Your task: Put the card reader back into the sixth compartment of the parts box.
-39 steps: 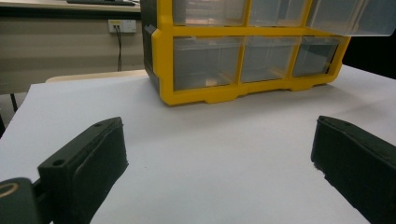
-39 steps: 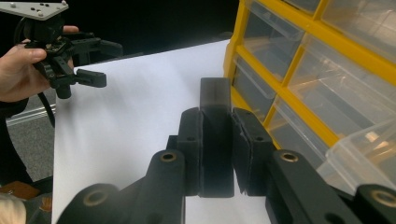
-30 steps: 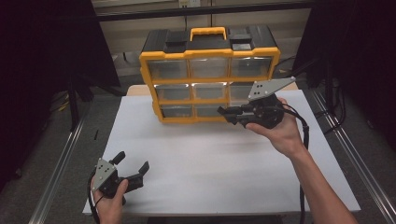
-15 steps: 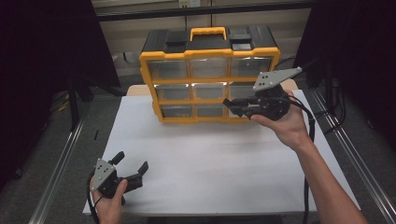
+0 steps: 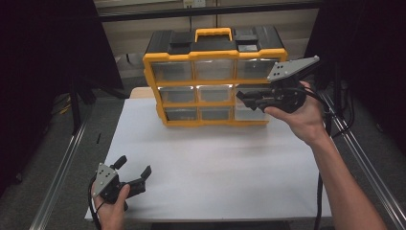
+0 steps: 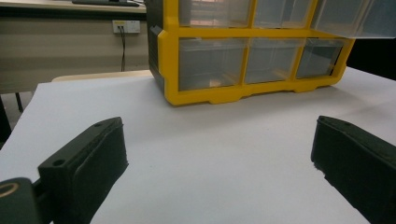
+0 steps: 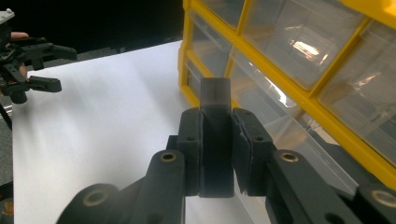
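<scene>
From the high view, a yellow organiser with clear drawers stood at the far edge of the white table. The right gripper was raised against its lower right drawers, jaws together. The left gripper rested near the table's front left corner, jaws apart, well away from the organiser.

In the left gripper view, both pads stood wide apart with bare table between them; the organiser lay ahead, and one clear drawer stuck out at its upper right.

In the right gripper view, the right gripper was clamped on a dark tab of a clear drawer pulled out just beside the yellow frame. The left gripper sat far off to its left.
</scene>
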The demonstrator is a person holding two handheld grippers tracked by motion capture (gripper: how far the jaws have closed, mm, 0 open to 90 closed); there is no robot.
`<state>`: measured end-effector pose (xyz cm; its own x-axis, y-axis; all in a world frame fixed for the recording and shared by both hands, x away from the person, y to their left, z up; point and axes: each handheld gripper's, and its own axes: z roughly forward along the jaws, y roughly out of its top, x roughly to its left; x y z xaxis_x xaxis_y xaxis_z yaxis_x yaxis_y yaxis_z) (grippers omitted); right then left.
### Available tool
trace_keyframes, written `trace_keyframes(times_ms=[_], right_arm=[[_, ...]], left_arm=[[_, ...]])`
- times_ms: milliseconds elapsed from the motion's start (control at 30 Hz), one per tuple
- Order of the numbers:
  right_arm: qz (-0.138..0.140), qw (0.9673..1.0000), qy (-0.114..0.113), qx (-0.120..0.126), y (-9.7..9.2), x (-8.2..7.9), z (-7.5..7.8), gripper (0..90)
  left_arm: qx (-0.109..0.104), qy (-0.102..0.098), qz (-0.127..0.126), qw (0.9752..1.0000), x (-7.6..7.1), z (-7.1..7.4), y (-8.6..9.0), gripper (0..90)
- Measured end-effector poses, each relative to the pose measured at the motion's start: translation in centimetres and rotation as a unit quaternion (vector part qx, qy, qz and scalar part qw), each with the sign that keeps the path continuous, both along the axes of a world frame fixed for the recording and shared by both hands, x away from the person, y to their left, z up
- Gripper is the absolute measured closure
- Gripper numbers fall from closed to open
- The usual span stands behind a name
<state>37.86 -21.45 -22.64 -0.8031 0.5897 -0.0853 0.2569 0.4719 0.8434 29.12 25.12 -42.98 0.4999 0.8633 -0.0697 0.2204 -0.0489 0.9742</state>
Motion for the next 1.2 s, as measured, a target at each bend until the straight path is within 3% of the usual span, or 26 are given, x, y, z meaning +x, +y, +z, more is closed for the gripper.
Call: trace_keyframes(times_ms=[467, 867, 1200], right_arm=[[-0.027, 0.9994, 0.009, -0.017, -1.0, 1.5, 0.6, 74.1], [-0.042, 0.9970, 0.041, -0.050, -1.2, 3.5, 1.0, 74.1], [-0.057, 0.9952, 0.054, -0.058, -1.6, 4.9, 1.3, 74.1]], left_arm=[[0.001, -0.002, 0.002, 1.0000, 0.0, 0.0, -0.1, 3.3], [-0.001, -0.002, 0.000, 1.0000, 0.0, 0.0, -0.1, 3.3], [0.000, -0.002, -0.001, 1.0000, 0.0, 0.0, -0.1, 3.3]])
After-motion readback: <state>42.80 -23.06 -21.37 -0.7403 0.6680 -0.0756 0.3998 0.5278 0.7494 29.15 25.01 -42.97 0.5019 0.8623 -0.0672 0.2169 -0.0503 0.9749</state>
